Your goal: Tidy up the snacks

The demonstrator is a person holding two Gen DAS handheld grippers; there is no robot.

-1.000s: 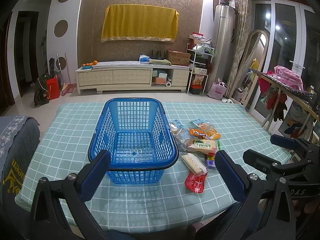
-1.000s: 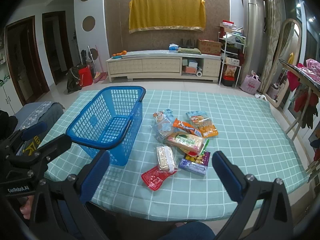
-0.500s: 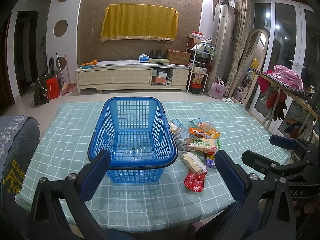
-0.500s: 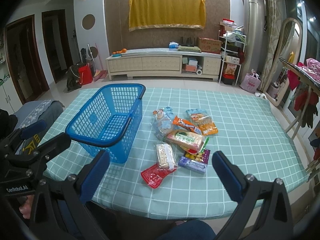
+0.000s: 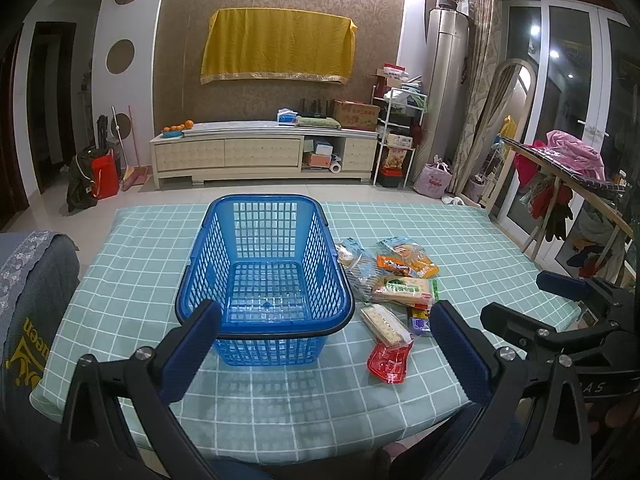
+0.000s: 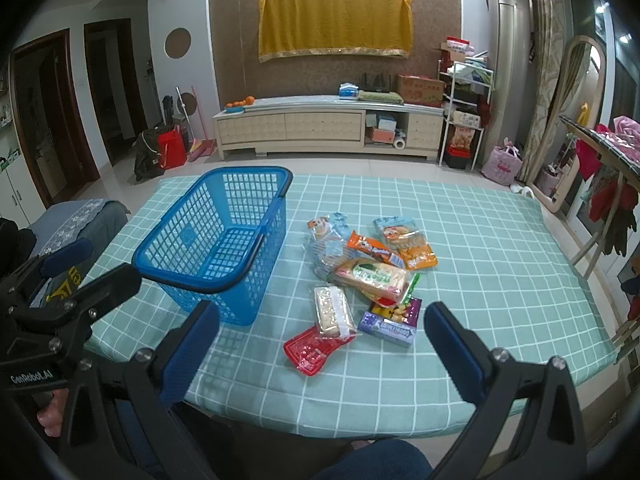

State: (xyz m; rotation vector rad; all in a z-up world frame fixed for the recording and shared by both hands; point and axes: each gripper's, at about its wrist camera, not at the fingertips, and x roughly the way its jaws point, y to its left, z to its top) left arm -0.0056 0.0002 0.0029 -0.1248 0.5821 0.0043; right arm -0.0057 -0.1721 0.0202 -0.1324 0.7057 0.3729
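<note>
Grippers are both seen spread wide, with nothing held or touched: the left gripper [image 5: 326, 344] is raised before the empty blue basket [image 5: 264, 276], the right gripper [image 6: 322, 346] before the pile of snacks [image 6: 368, 268]. Basket and snacks are set side by side on the checked tablecloth [image 6: 480, 248], the snacks to the basket's right. A purple box [image 6: 390, 322] is shown whole only in the right wrist view; in the left wrist view it is largely hidden behind a finger.
</note>
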